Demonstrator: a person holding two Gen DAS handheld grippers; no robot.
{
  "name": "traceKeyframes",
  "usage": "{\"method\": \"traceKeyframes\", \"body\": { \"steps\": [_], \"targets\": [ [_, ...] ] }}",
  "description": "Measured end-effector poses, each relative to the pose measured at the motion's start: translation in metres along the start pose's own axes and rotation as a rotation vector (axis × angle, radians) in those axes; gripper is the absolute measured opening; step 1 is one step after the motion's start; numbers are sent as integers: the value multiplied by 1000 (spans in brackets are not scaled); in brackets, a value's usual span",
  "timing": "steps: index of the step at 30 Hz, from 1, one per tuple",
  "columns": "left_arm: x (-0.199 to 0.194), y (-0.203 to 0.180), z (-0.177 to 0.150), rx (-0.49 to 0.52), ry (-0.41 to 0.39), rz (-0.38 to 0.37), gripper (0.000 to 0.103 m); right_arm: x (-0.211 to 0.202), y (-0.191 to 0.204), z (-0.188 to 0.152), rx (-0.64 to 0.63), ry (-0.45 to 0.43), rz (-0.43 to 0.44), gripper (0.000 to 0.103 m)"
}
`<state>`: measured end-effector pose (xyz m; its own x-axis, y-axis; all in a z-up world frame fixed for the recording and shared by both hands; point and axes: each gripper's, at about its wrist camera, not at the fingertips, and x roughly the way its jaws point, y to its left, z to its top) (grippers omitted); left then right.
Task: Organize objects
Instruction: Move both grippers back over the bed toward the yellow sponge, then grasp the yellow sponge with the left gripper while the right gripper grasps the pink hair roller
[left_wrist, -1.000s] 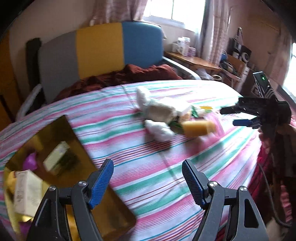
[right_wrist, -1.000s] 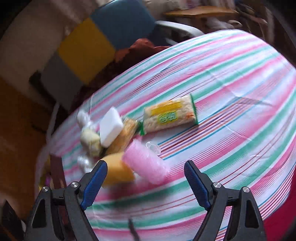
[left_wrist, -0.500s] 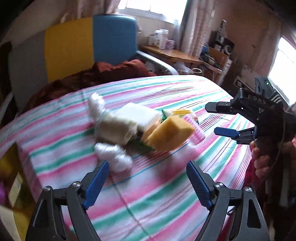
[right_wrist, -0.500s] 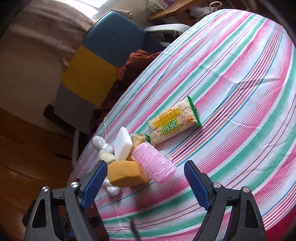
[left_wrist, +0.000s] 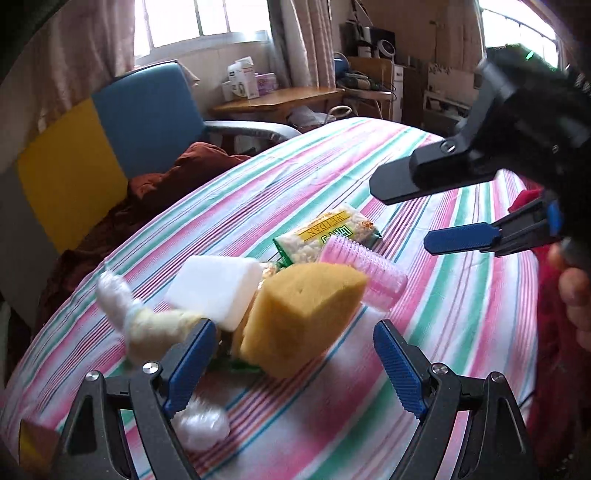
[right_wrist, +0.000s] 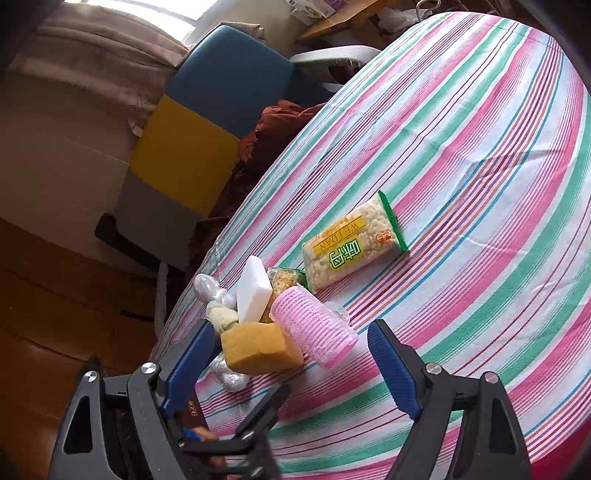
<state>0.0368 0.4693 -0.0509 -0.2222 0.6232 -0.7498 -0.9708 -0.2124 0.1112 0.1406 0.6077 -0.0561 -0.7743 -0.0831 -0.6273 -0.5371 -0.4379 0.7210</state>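
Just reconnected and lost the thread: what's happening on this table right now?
A person holds a pair of tongs in each hand over a striped tablecloth. Both the left tongs and the right tongs are open and empty, aimed at a small pile: a yellow sponge, a white foam block, a pink hair roller and a snack packet. The sponge sits nearest the left tongs. Nothing is gripped yet.
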Motion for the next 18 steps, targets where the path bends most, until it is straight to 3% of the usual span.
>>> {"method": "traceKeyframes", "body": {
  "steps": [4,7,8,14,18],
  "targets": [
    [20,-5,7,40,-2,11,86,3,-1,0,1,9,-13,86],
    [32,-3,9,21,28,-13,57,5,-2,1,7,13,-25,87],
    [32,-1,8,7,29,-20,52,6,-3,2,7,15,-29,87],
    [2,2,-9,-80,-1,-65,49,18,4,0,-33,69,-48,86],
    [-15,-3,-25,-102,-6,-27,49,40,17,-10,-108,209,-30,86]
  ]
}}
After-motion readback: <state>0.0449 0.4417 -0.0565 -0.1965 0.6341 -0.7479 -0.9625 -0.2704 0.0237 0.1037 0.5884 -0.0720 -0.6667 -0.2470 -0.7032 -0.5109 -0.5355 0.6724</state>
